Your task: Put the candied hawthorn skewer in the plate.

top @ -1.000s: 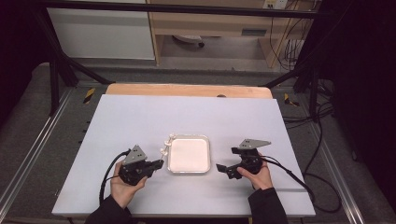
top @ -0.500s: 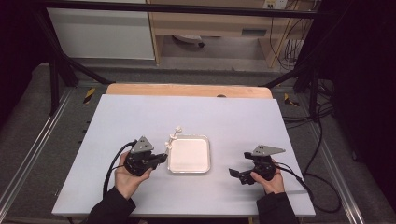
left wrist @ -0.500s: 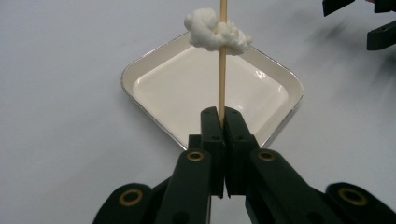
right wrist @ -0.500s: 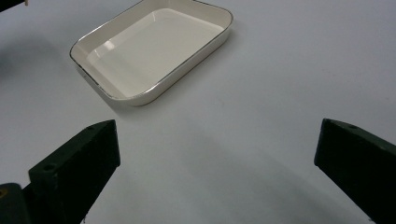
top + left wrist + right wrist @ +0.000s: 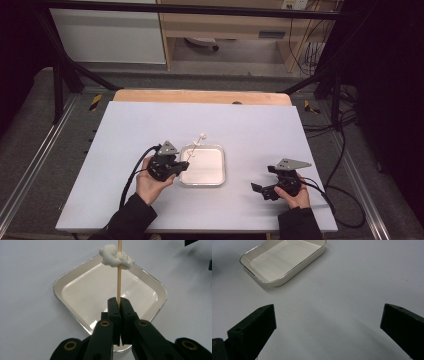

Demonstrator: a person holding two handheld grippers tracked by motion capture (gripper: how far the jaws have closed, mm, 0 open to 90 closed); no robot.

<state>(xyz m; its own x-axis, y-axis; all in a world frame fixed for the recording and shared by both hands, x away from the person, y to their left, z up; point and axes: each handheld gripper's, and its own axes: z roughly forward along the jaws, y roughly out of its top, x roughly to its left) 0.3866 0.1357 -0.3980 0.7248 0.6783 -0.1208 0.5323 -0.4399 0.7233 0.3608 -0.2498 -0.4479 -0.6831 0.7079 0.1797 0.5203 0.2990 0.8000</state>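
The table (image 5: 150,125) has a flat, pale grey-white top. A strip of bare wood (image 5: 200,96) runs along its far edge. One item lies directly on the top: a shallow square tray (image 5: 220,172), cream-white inside with a thin metallic rim and rounded corners. The tray sits near the middle of the top, toward the near edge. In the right gripper view the tray (image 5: 287,272) rests flat, and the table surface (image 5: 349,290) around it is plain and unmarked.
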